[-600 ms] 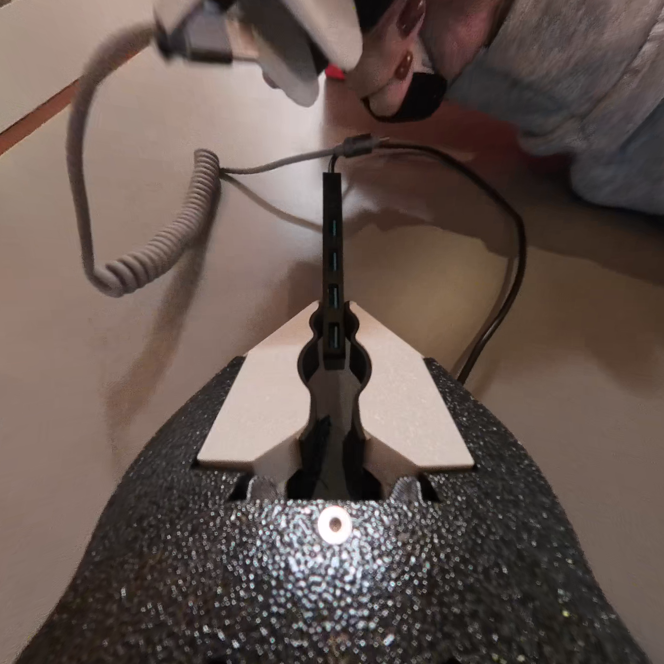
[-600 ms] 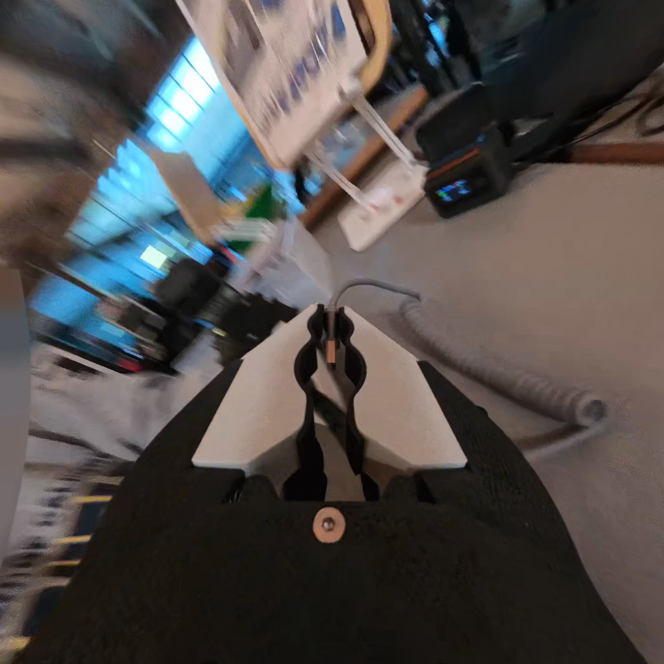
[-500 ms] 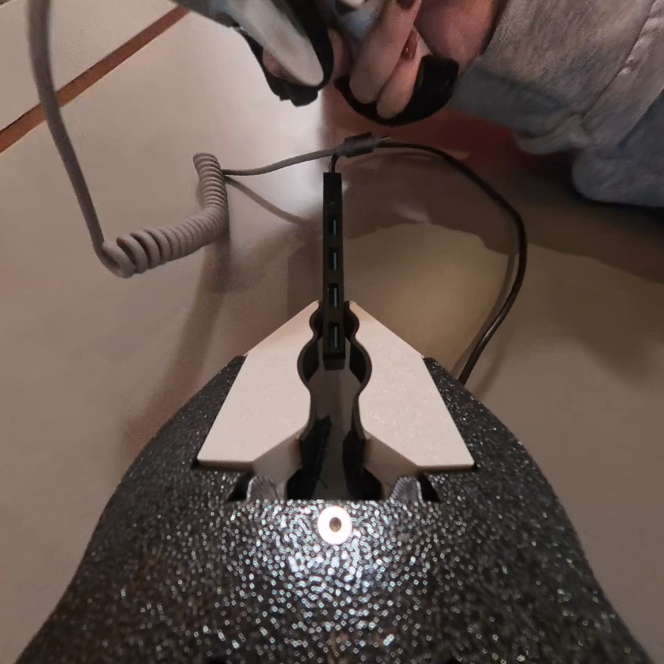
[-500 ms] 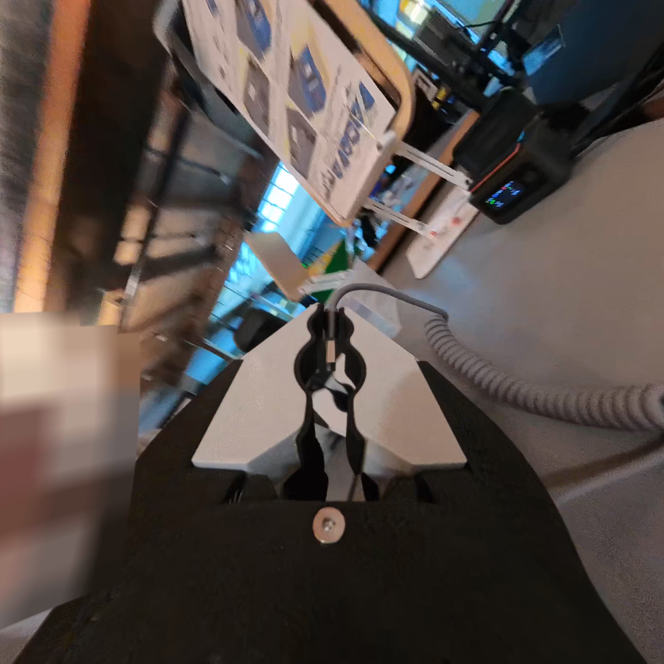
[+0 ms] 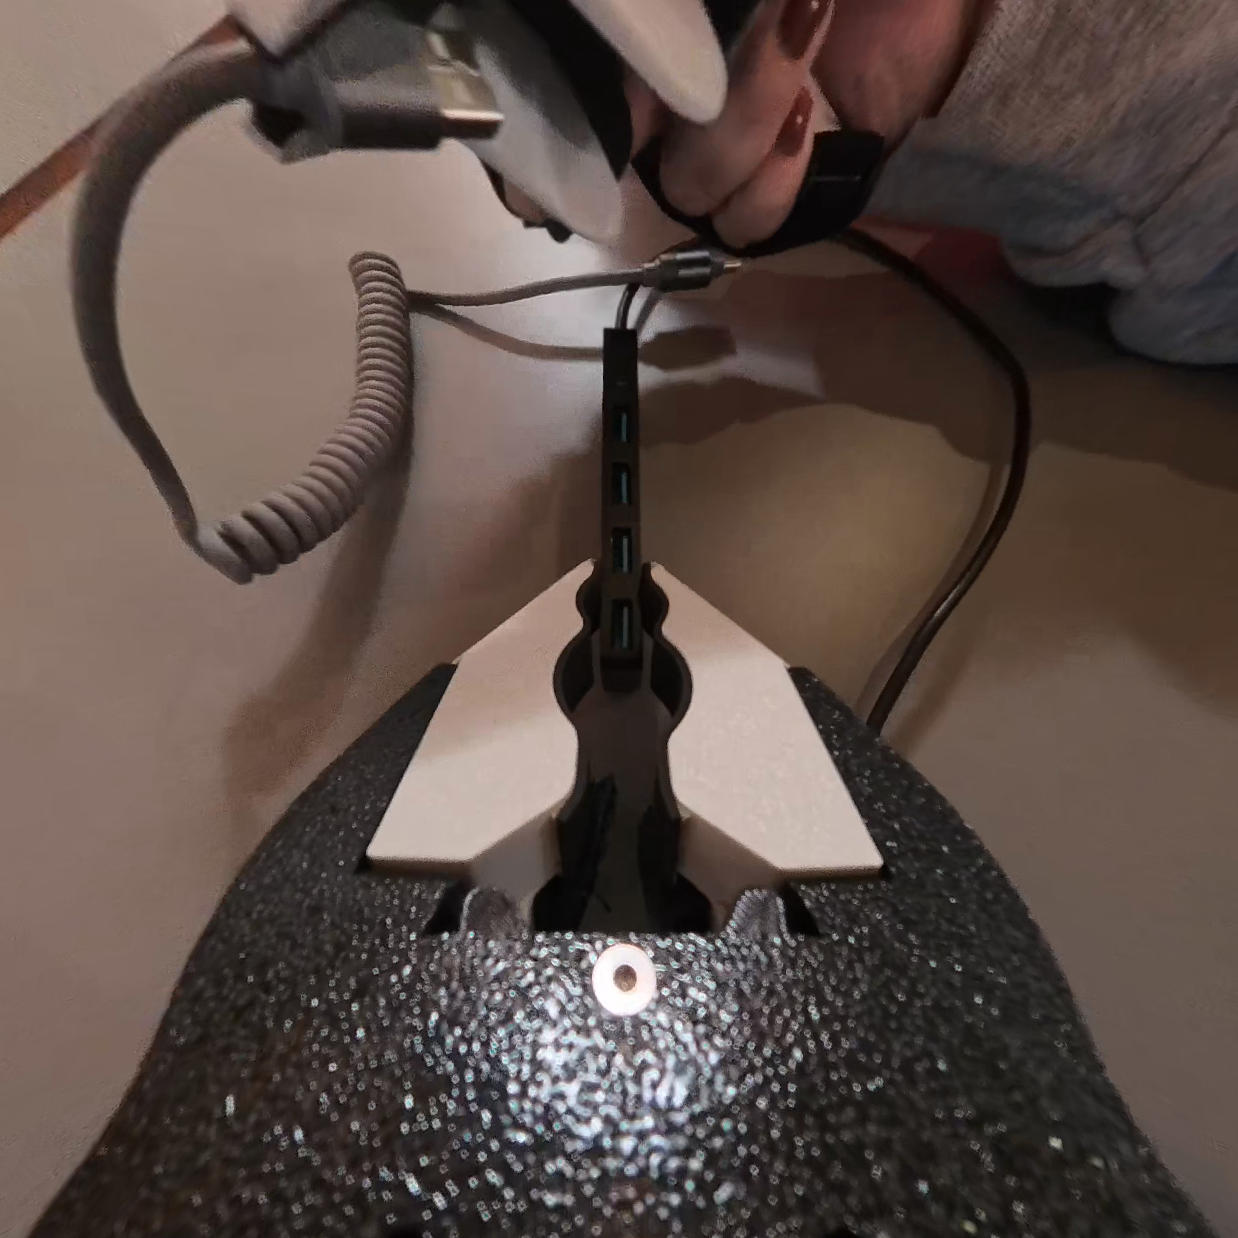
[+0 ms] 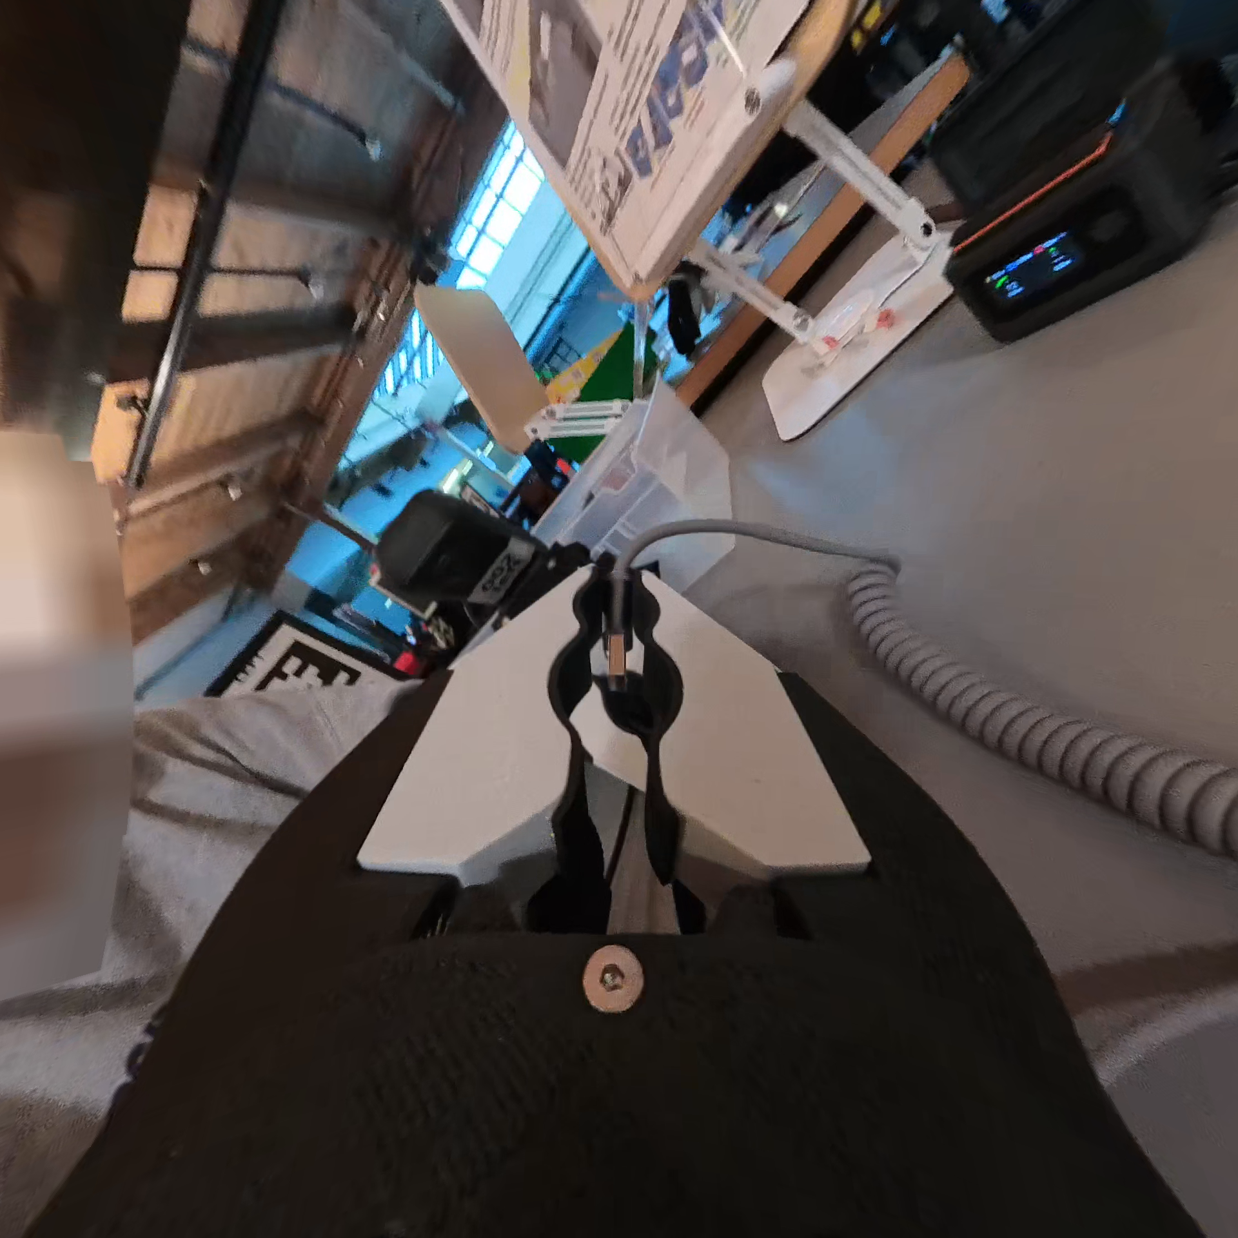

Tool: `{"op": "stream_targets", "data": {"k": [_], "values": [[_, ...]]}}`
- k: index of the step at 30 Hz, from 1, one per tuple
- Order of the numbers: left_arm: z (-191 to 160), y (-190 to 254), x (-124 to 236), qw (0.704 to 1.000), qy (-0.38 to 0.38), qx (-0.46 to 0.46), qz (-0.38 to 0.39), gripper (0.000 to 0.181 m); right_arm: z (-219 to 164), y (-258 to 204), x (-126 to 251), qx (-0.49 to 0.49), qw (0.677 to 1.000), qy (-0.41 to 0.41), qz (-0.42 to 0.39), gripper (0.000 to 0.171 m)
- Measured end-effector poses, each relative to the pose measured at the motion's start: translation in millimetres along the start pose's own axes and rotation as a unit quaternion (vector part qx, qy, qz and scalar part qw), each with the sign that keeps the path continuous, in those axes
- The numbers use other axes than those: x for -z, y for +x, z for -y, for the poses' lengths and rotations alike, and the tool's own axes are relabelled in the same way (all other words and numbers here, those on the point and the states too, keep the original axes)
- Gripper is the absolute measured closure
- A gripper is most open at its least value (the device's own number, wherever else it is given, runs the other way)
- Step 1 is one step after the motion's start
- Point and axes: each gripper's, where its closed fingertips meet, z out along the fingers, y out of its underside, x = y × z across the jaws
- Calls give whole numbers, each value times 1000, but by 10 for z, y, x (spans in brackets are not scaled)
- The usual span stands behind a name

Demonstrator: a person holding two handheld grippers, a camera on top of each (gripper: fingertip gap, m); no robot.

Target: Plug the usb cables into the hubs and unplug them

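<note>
My left gripper [image 5: 622, 589] is shut on the near end of a slim black USB hub [image 5: 622, 469], held on edge with its blue ports facing up. My right gripper [image 6: 620, 589] is shut on the grey USB plug [image 6: 617, 646] of a grey coiled cable [image 6: 1045, 730]. In the left wrist view the right gripper [image 5: 429, 87] hangs at the top, above and left of the hub, with the plug [image 5: 408, 100] clear of the ports and its metal tip pointing right. The coiled cable [image 5: 315, 482] loops down onto the table left of the hub.
The hub's black lead [image 5: 965, 536] curves along the right on the beige table [image 5: 167, 737]. The cable's other small connector [image 5: 690, 274] lies beyond the hub. A person's hand [image 5: 770, 134] and grey sleeve [image 5: 1085, 134] hold the right gripper. A black device [image 6: 1045, 261] and a white stand base [image 6: 851, 355] stand farther off. The tips of one gripper are about 11 centimeters away from the tips of the other. From either gripper's tips it is about 25 centimeters to the black device [image 6: 1045, 261].
The right gripper with the plug has swung and come lower and closer above the hub. The coiled cable has shifted with it. The left gripper and hub have stayed still.
</note>
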Motion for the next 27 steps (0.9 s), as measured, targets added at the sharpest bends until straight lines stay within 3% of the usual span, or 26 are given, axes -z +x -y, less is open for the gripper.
{"op": "stream_targets", "data": {"k": [4,10,15,18,21,27], "values": [[-16,13,1,998,5,49,-27,163,-143,6,-51,28,998,-49,-13,165],[53,38,65,991,37,108,-69,135,-313,21,-81,54,993,-101,-17,165],[441,113,285,954,166,190,-159,130,-406,-49,-130,91,988,-128,-1,165],[634,-28,500,916,262,245,-180,157,-430,-76,-135,106,985,-135,3,165],[692,-106,609,891,307,272,-193,179,-373,-178,-110,105,987,-118,31,165],[826,-58,782,846,370,288,-253,176,-359,-322,-38,146,981,-119,56,165]]}}
